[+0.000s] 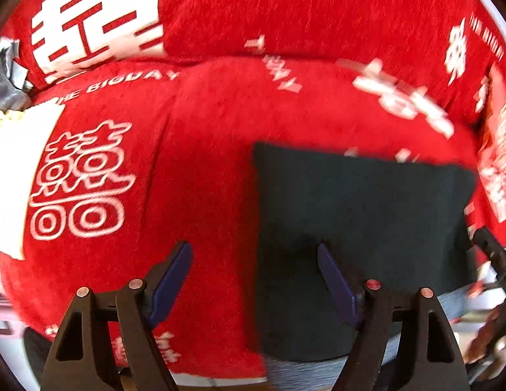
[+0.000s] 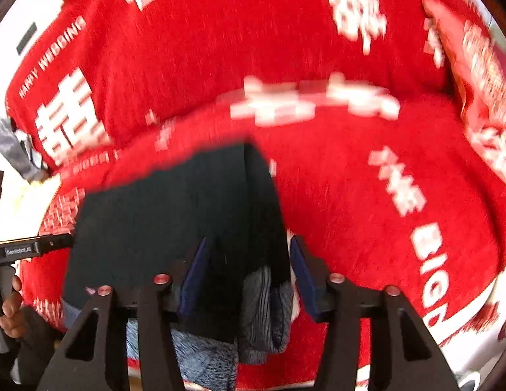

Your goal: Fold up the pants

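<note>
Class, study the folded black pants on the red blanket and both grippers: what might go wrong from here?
1. The right gripper straddles the near edge of the folded black pants; lifting carelessly could snag it and undo the fold.
2. That edge and a blue-grey knit fabric beneath sit at the front edge of the plush red blanket; a nudge might slide them off.

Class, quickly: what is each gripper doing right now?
Left gripper: open, holding nothing, over the edge of the black pants.
Right gripper: open, pants edge between its jaws, not pinched.
</note>
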`<act>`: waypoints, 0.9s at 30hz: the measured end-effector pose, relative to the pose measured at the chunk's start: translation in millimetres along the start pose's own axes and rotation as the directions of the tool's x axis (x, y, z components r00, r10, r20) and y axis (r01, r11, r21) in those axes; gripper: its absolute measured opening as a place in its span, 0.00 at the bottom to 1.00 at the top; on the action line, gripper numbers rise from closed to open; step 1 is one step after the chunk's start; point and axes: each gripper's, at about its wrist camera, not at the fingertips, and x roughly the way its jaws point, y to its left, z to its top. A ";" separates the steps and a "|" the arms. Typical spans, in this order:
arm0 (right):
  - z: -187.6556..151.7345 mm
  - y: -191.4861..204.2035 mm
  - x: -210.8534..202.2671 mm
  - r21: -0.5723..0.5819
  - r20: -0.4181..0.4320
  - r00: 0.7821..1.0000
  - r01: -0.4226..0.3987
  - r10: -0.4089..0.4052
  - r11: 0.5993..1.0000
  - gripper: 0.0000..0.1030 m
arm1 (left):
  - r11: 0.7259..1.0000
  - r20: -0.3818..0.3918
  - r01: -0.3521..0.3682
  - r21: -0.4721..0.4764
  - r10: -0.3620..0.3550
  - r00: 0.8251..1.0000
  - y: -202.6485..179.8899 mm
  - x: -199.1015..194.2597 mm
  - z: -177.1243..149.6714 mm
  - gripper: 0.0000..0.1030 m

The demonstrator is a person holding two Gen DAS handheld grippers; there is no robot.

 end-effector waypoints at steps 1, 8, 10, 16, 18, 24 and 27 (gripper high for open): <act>4.8 8.1 -8.7 -0.036 0.043 0.999 0.025 -0.024 0.999 0.77 | 1.000 0.001 0.021 -0.011 -0.021 1.000 -2.0 -0.9 4.7 0.78; 34.6 82.3 34.2 -0.352 0.025 1.000 0.021 -0.013 0.936 0.80 | 0.996 -0.045 -0.060 0.067 0.063 0.997 -52.4 39.2 32.0 0.80; 36.3 82.0 62.7 -0.371 -0.020 0.999 0.022 -0.032 0.928 0.80 | 0.992 -0.045 -0.114 0.048 0.116 0.992 -51.9 53.4 37.3 0.91; 36.6 32.0 116.5 -0.181 -0.171 0.985 -0.054 0.022 0.982 0.88 | 0.997 -0.100 -0.072 -0.028 0.069 0.993 -39.4 77.1 36.2 1.00; 34.0 36.0 115.4 -0.220 -0.161 0.987 -0.034 -0.002 0.975 0.87 | 0.995 -0.080 -0.096 0.002 0.096 0.992 -45.7 75.9 35.3 1.00; 45.4 62.4 66.5 -0.248 -0.008 0.999 0.029 -0.032 0.968 0.88 | 0.996 0.040 -0.088 -0.026 0.089 0.995 -44.5 35.5 44.2 1.00; 49.9 87.3 65.8 -0.300 -0.025 1.000 -0.021 0.014 0.954 0.88 | 0.991 0.025 -0.126 -0.039 0.127 0.992 -39.9 40.1 42.1 1.00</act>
